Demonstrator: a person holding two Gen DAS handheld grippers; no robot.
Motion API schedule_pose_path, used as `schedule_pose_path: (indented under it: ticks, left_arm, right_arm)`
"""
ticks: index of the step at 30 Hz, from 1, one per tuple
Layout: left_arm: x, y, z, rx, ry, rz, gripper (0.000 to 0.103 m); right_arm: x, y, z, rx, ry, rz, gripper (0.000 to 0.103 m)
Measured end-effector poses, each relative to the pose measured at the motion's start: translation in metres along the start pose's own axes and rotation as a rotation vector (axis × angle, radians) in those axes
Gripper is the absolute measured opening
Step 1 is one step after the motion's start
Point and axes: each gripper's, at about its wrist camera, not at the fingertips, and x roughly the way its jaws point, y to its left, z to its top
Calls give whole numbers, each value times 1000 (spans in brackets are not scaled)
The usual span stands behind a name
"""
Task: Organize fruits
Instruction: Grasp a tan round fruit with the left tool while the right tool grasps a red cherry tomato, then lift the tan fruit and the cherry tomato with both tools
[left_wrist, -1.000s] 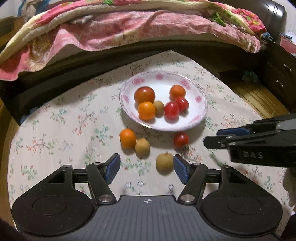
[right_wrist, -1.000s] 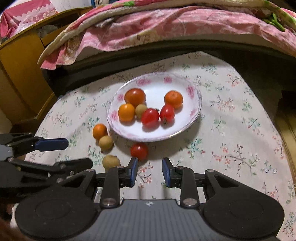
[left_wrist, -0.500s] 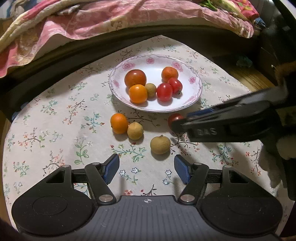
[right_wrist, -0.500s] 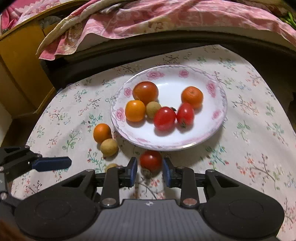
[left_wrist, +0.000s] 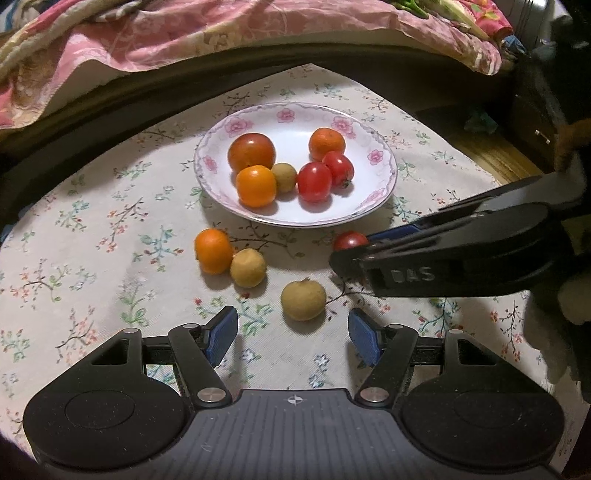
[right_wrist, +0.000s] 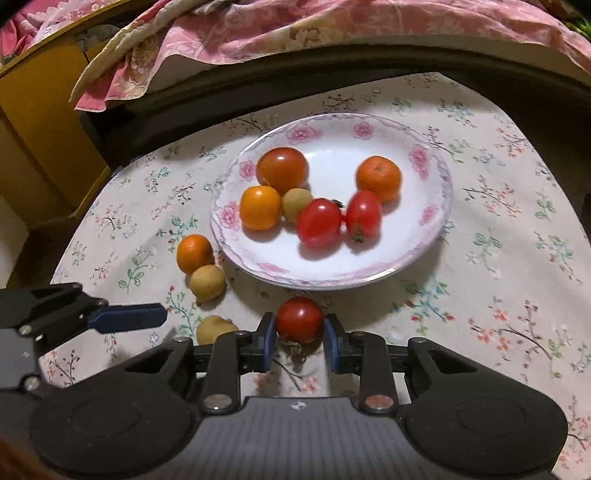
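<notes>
Floral plate (right_wrist: 436, 236) holding six fruits, four outside

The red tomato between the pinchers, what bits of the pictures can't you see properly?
- Red tomato: left wrist view shows only its top; the right gripper covers the rest.
- Whether the blue pads touch it: too close to tell in the right wrist view.
- Nearest tan fruit: in the right wrist view, partly hidden behind that gripper's finger.
- Left gripper: only one finger enters the right wrist view, cut off by the left edge.
</notes>
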Motion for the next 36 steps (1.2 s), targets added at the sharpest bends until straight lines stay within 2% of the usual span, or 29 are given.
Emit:
schedule_pose_path:
  ticks: [7, 11, 15, 17, 18, 31, 36]
  left_arm:
    - [17, -5, 5, -12, -4, -13, 63]
    - [25, -10, 9, -1, -19, -11, 61]
    - [26, -15, 8, 26, -23, 8, 48]
    - [24, -14, 6, 27, -20, 7, 37]
    - [22, -14, 5, 30, -17, 11, 36]
    - [0, -16, -14, 80, 7, 1, 37]
    - [5, -11, -19, 85, 21, 4, 39]
  right_arm:
    - [-14, -17, -4, 11, 4, -19, 31]
    - [-15, -22, -8, 6, 23, -23, 31]
    - [-17, -22, -10, -11, 29, -31, 31]
    - [-18, -21, -9, -16, 31, -28, 31]
    - [-18, -20, -9, -20, 32, -29, 31]
    - [-22, 2, -28, -145, 52, -11, 31]
    - [-20, -1, -27, -136, 53, -8, 31]
